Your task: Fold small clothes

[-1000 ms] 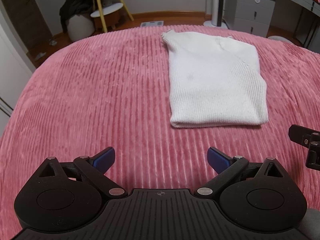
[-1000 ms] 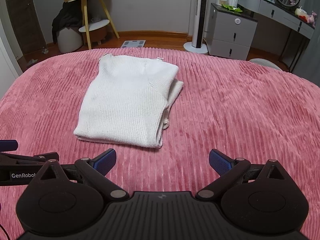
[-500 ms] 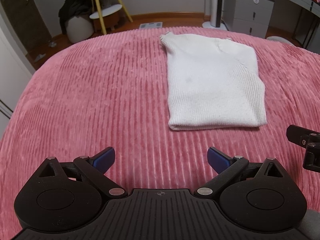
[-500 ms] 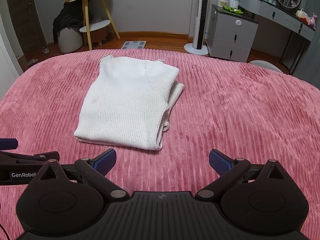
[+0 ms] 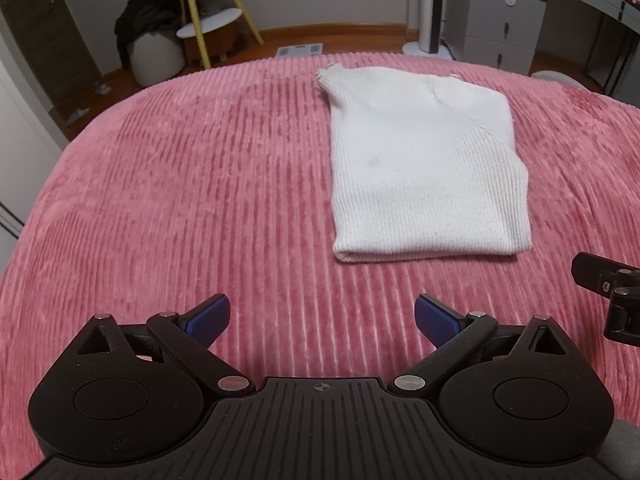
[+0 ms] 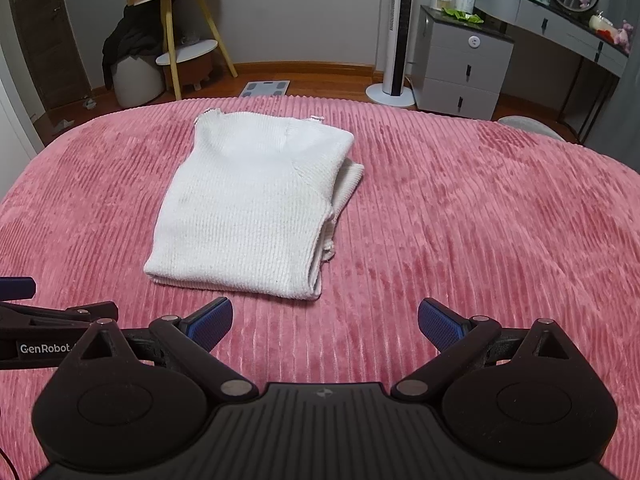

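Observation:
A white ribbed knit sweater [image 5: 424,168] [image 6: 252,208] lies folded into a flat rectangle on the pink corduroy bedspread [image 5: 180,208] [image 6: 480,220]. Its folded layers show along the right side in the right wrist view. My left gripper [image 5: 322,318] hovers open over the bedspread, short of the sweater's near edge and to its left. My right gripper [image 6: 325,320] is open too, just short of the sweater's near right corner. Neither holds anything. Part of the right gripper [image 5: 612,296] shows at the right edge of the left wrist view, and part of the left gripper [image 6: 48,328] at the left edge of the right wrist view.
Beyond the bed's far edge are a yellow-legged side table [image 6: 180,32], a white pouffe with dark clothes on it [image 6: 132,68], a bathroom scale [image 6: 266,89], a tower fan [image 6: 394,40] and grey drawers [image 6: 460,68]. A dressing table [image 6: 560,28] stands far right.
Both grippers have drawn back slightly toward me, so the sweater sits a little farther away in both views. Both stay open; the sweater has not moved.

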Tool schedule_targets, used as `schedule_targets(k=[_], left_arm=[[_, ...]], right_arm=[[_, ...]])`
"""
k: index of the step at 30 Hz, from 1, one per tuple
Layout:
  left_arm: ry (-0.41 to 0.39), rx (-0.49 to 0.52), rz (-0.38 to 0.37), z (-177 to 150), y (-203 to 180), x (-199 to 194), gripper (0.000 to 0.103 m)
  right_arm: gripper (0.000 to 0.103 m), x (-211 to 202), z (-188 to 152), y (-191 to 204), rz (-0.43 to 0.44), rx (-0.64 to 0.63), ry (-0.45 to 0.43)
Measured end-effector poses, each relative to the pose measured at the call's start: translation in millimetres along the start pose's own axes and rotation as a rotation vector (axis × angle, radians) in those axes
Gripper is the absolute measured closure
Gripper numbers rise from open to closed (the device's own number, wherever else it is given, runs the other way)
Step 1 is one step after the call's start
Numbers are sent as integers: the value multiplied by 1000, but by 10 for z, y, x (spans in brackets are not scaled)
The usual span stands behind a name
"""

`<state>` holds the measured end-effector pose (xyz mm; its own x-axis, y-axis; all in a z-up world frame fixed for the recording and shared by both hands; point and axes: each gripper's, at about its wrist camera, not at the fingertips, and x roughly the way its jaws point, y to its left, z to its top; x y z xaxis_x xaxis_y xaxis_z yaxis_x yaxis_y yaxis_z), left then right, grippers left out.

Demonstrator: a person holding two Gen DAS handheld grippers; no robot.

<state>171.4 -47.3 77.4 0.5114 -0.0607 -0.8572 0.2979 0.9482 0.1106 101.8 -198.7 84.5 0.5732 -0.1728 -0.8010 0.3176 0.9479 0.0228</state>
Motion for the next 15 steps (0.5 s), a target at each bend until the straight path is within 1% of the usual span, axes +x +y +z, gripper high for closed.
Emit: schedule_targets(k=[10, 15], left_arm=[[0, 5, -2, 3, -18, 11, 2], [0, 13, -16, 7, -36, 9, 2]], right_arm=[[4, -3, 0, 17, -8, -13, -10], [4, -3, -2, 0, -7, -6, -10]])
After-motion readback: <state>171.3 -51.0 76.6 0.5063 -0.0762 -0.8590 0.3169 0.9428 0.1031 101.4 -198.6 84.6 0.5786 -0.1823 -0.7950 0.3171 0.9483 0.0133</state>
